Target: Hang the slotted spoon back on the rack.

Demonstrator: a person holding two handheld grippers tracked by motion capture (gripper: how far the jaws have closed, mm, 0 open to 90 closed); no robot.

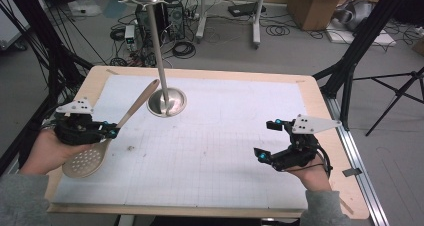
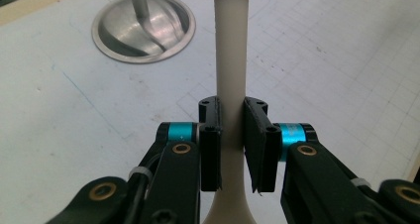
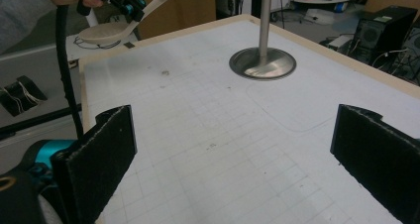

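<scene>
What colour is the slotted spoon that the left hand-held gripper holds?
The slotted spoon is beige, pale cream; the high view shows it best.

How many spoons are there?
1. The slotted spoon is pinched by its handle in the left gripper, over the table's left edge. I see none hidden.

High view looks down; both gripper views, low, share the stand base (image 2: 143, 29).
</scene>
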